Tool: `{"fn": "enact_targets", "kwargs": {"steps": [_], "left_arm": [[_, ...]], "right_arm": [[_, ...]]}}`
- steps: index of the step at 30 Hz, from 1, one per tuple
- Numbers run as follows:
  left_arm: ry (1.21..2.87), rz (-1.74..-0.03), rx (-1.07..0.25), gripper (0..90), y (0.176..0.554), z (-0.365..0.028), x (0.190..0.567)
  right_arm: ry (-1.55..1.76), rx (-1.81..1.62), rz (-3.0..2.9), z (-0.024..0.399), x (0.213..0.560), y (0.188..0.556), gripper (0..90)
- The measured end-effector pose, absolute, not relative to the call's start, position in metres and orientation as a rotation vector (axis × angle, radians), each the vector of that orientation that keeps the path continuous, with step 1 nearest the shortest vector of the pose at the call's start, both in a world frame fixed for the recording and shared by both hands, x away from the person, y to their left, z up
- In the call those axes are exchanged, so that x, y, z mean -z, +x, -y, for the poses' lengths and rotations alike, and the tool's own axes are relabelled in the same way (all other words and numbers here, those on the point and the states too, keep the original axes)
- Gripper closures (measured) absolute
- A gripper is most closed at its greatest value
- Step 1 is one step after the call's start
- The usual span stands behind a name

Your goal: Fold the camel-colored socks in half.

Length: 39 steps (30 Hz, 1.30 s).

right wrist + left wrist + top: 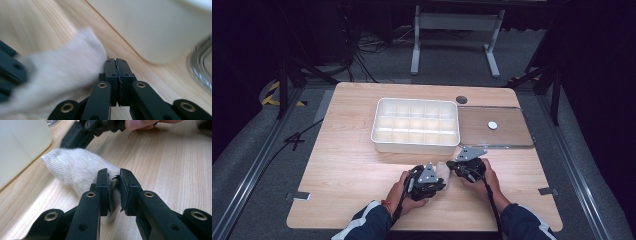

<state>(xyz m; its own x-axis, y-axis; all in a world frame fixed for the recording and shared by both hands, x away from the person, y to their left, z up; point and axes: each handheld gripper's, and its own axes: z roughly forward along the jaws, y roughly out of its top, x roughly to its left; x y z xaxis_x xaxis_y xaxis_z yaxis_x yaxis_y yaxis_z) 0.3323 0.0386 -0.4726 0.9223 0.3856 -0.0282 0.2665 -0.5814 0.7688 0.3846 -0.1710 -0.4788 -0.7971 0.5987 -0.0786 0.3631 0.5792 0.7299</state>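
A beige sock lies on the wooden table in front of a white compartment tray, between my two grippers. My left gripper is shut on it: in the left gripper view a fold of the knitted sock is pinched between the pads at the left gripper's tips. My right gripper sits at the sock's other end. Its view is blurred, with the right gripper shut, pads pressed together, right beside the sock's edge with no cloth seen between them.
The tray holds several empty compartments and stands close behind the sock. A clear lid lies to the tray's right with a small white disc on it. A dark round grommet sits near the table's far edge.
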Motion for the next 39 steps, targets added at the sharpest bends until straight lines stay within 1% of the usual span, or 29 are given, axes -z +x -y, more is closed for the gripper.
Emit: {"fn": "enact_targets", "kwargs": {"steps": [3,8,11,13,15,17,21,30,39], "left_arm": [[2.221,-0.464,-0.178,78.6,0.332,-0.038,0.473],[2.224,-0.463,-0.173,78.6,0.333,-0.039,0.473],[2.216,-0.473,-0.169,78.6,0.332,-0.038,0.473],[2.214,-0.472,-0.17,78.6,0.332,-0.038,0.473],[2.219,-0.467,-0.174,78.6,0.332,-0.038,0.473],[2.215,-0.466,-0.176,78.6,0.332,-0.039,0.473],[2.215,-0.468,-0.18,78.7,0.332,-0.038,0.474],[2.206,-0.472,-0.178,79.0,0.332,-0.038,0.475],[2.196,-0.48,-0.175,79.3,0.332,-0.038,0.475]], "right_arm": [[0.79,-1.08,-2.467,0.177,0.476,0.385,88.6],[0.777,-1.218,-2.391,0.183,0.457,0.38,84.5],[0.711,-1.318,-2.385,0.179,0.45,0.372,82.3],[0.647,-1.331,-2.409,0.172,0.451,0.369,81.7],[0.627,-1.297,-2.448,0.165,0.456,0.367,82.0],[0.652,-1.217,-2.493,0.159,0.468,0.37,84.3],[0.697,-1.223,-2.507,0.163,0.468,0.375,84.8],[0.689,-1.154,-2.48,0.159,0.471,0.373,89.5],[0.685,-1.14,-2.498,0.158,0.472,0.375,90.0]]}}
